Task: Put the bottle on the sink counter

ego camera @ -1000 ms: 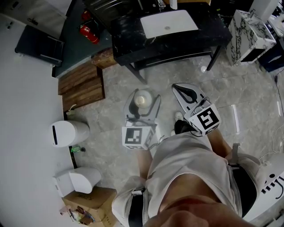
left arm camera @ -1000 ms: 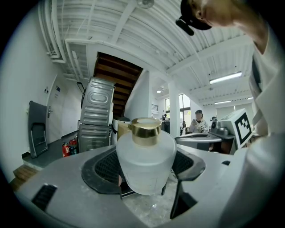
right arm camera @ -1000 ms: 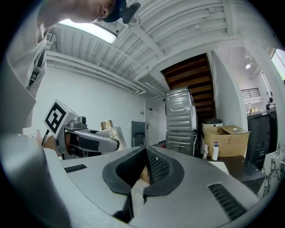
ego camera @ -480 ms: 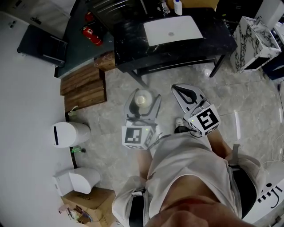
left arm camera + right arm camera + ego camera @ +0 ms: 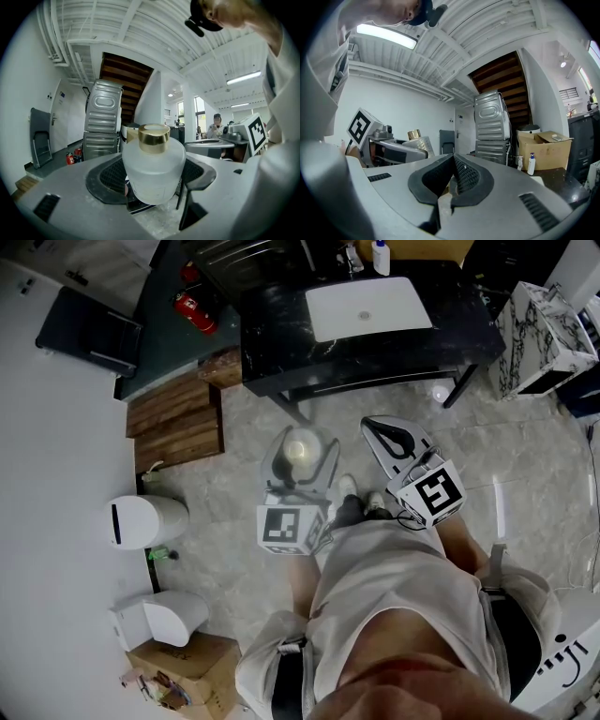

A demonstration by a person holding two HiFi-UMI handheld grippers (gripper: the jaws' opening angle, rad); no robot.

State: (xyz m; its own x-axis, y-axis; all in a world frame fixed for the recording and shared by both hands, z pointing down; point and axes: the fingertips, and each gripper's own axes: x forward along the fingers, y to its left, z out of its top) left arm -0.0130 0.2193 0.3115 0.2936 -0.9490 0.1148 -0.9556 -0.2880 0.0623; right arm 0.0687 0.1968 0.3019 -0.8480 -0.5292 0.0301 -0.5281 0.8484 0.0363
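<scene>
Left claw (image 5: 302, 444) pinching the frosted bottle (image 5: 153, 171), carried above the floor (image 5: 234, 488), well short of the bench (image 5: 272, 334). Right claw (image 5: 451, 176) pressed together, empty. Versus a second ago: bench sits lower in head view, so I'm closer.

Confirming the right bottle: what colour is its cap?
Gold cap on the bottle; clearest in left gripper view.
</scene>
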